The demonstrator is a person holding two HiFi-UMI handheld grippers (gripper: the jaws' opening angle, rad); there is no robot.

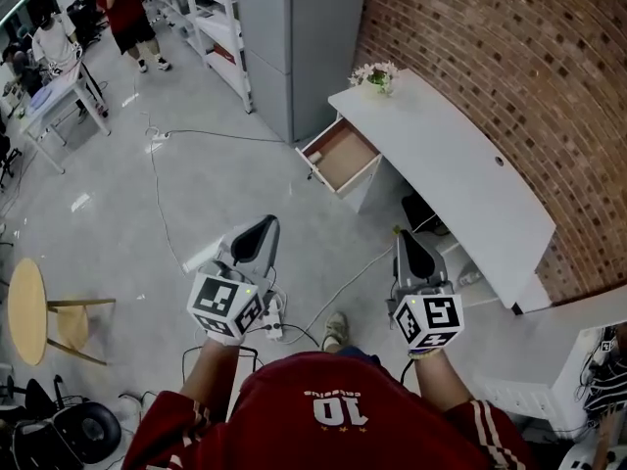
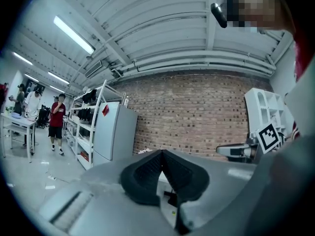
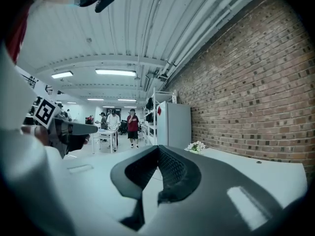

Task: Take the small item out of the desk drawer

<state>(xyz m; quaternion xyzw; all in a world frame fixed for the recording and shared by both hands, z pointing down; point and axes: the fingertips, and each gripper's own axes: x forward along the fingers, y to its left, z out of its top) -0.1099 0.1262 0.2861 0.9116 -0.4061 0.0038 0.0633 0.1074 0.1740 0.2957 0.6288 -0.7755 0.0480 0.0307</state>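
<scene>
In the head view a white desk (image 1: 460,164) stands along the brick wall, and its drawer (image 1: 340,155) is pulled open toward the room. A small pale item (image 1: 314,157) lies near the drawer's front left corner. Both grippers are held low in front of the person, well short of the desk. My left gripper (image 1: 263,231) has its jaws together with nothing between them, as its own view shows (image 2: 162,154). My right gripper (image 1: 405,241) is also shut and empty (image 3: 157,149). Each points up and forward toward the desk.
A pot of white flowers (image 1: 375,74) sits on the desk's far end. Cables (image 1: 157,189) and a power strip (image 1: 272,321) lie on the grey floor. A grey cabinet (image 1: 294,37), shelving, a wooden stool (image 1: 29,311) and people (image 1: 127,13) stand further off.
</scene>
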